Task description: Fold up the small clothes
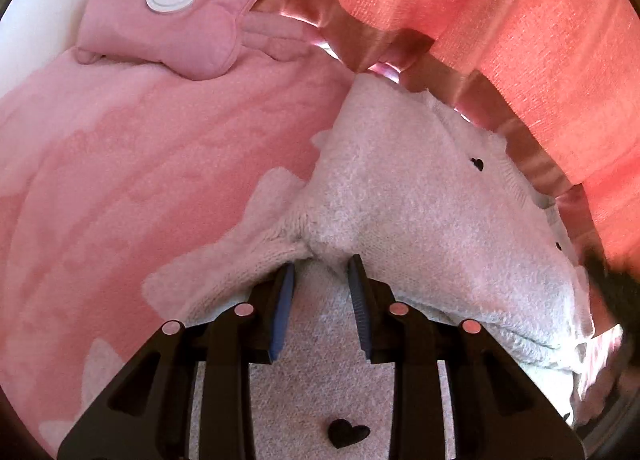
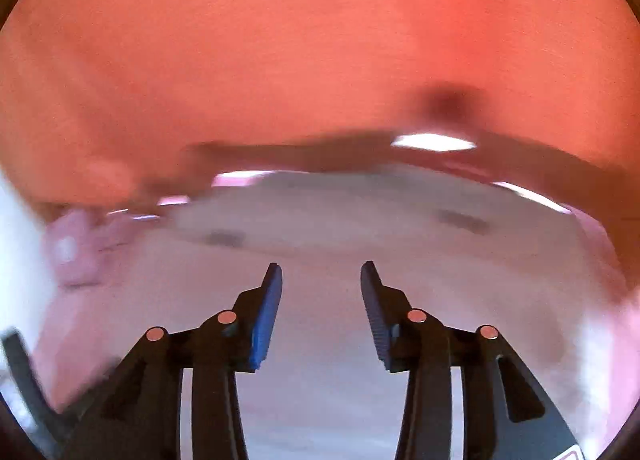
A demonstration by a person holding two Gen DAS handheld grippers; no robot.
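A small pale pink fuzzy knit garment (image 1: pixel 400 196) with little black hearts lies on a pink blanket (image 1: pixel 132 188). My left gripper (image 1: pixel 322 266) is partly open, its tips pushed into a bunched fold of the garment, with fabric between the blue pads (image 1: pixel 285 300). In the blurred right wrist view the same pale garment (image 2: pixel 320 244) spreads below and ahead of my right gripper (image 2: pixel 322 272), which is open and holds nothing.
A pink padded pouch (image 1: pixel 180 16) with a round white disc lies at the blanket's far left. Coral-red curtain fabric (image 1: pixel 520 20) hangs behind, over a shiny strip (image 1: pixel 360 40). The right wrist view is filled with the same red (image 2: pixel 320 40).
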